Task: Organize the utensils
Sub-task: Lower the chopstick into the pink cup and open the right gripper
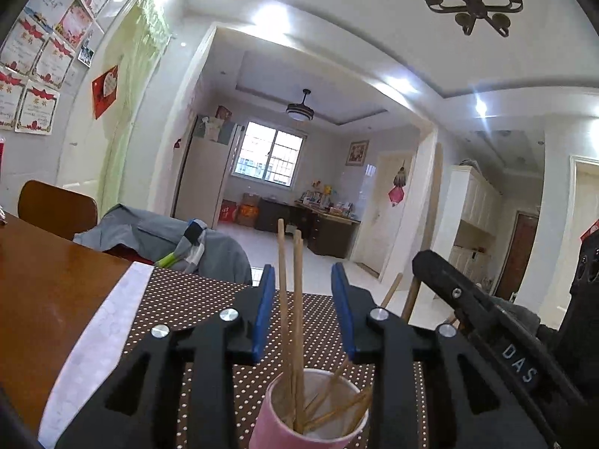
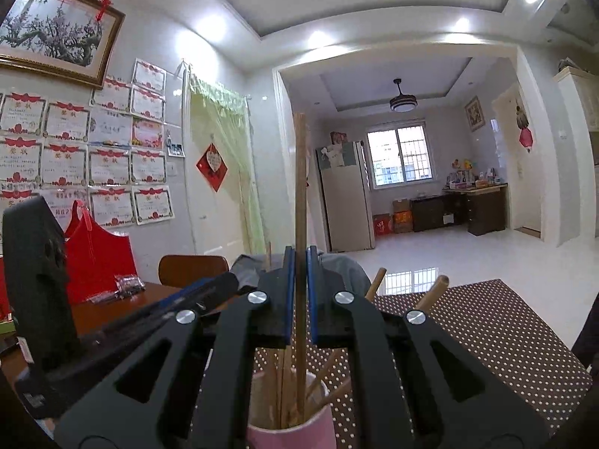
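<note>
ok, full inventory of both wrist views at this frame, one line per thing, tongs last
cup: one, pink outside and white inside, on the dotted mat, just below both tongs
chopsticks: several, light wood, standing and leaning in the cup
dotted mat: one, brown with white dots, on the table
table: one, reddish-brown wood, under the mat
chair: one, brown back, behind the table
grey cloth: one heap, beyond the table's far edge
red bag: one, on the table, on the left in the right wrist view
left tongs: black with blue pads, open, two chopsticks stand between the pads untouched
right tongs: black with blue pads, shut on one upright chopstick
</note>
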{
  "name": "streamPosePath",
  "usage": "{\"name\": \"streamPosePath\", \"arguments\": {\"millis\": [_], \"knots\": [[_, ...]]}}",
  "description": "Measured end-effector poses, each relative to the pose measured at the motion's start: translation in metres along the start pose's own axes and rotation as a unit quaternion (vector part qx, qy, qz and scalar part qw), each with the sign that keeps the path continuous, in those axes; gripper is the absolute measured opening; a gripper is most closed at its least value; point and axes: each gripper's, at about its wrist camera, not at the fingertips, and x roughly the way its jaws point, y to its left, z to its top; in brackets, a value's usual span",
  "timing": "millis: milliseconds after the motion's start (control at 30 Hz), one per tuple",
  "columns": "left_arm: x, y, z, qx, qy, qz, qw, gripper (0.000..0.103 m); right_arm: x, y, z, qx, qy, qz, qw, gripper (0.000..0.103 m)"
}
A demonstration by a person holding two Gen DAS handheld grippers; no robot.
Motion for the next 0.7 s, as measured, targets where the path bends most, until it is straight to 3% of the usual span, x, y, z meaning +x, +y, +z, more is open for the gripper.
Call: {"name": "streamPosePath", "arguments": {"millis": [133, 300, 500, 533, 633, 700], "knots": [[-0.013, -0.004, 0.002, 0.017, -0.006, 0.015, 0.9997, 0.048, -0.006, 0.002, -0.001, -0.001, 0.014, -0.004, 1.0, 0.007], [-0.023, -0.013, 0.003, 0.05, 0.003, 0.037, 0.9981, 0.057, -0.01, 0.008, -0.006, -0.008, 0.041, -0.006, 0.999, 0.007], [-0.034, -0.016, 0.001, 0.071, 0.023, 0.052, 0.9959, 0.061, -0.013, 0.01, -0.013, -0.007, 0.069, -0.012, 0.998, 0.008], [-0.036, -0.016, 0.0, 0.072, 0.025, 0.053, 0.9957, 0.061, -0.014, 0.011, -0.014, -0.008, 0.072, -0.014, 0.997, 0.011], [-0.044, -0.014, 0.0, 0.069, 0.033, 0.057, 0.9954, 0.061, -0.019, 0.011, -0.013, -0.009, 0.075, -0.028, 0.997, 0.045], [-0.049, -0.012, 0.002, 0.067, 0.036, 0.062, 0.9952, 0.061, -0.028, 0.007, -0.01, -0.004, 0.07, -0.027, 0.997, 0.047]]}}
